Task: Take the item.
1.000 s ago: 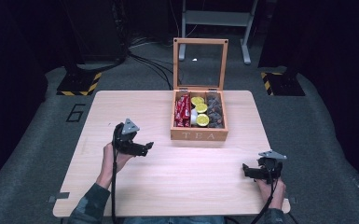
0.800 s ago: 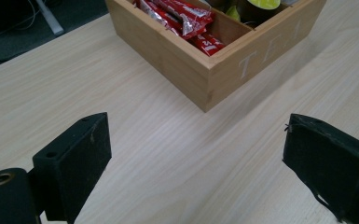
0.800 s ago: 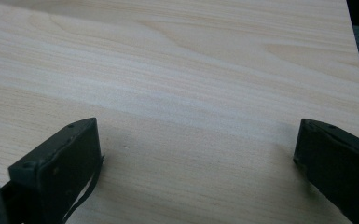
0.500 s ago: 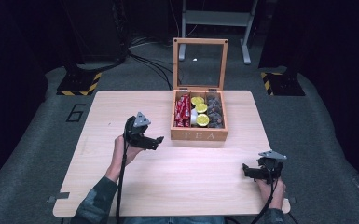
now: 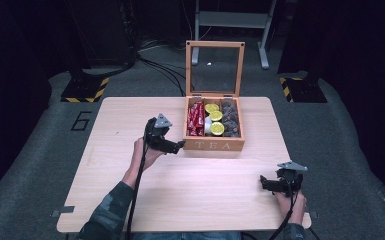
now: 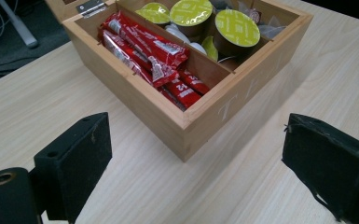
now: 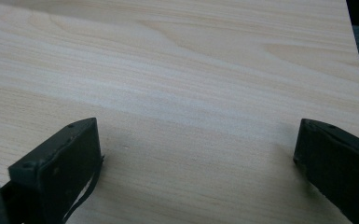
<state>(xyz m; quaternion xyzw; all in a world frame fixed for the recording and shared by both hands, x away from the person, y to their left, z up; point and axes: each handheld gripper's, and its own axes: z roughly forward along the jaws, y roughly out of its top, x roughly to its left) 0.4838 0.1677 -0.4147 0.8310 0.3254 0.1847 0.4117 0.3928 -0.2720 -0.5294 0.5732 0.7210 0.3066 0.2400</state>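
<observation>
Two grippers, each held in a hand, over a light wooden table [image 5: 130,175]. Left gripper [image 5: 176,147], centre-left of the high view: jaws spread wide, nothing between them, tips just beside the front-left corner of the wooden tea box [image 5: 215,145]. Its own view looks between the parted jaws at that corner — the box fills the upper middle of the frame, the letters "TE" faintly visible on its front wall. Box contents, by compartment: red sachets [image 6: 154,60] in the nearest one; yellow-green lidded capsules [image 6: 235,29] in the middle; dark wrapped pieces [image 5: 230,119] in the far one, too small to identify. The glazed lid [image 5: 215,67] stands upright at the back. Right gripper [image 5: 270,183], lower right of the high view: jaws likewise wide apart and empty, low over bare tabletop near the right edge, well apart from the box.
</observation>
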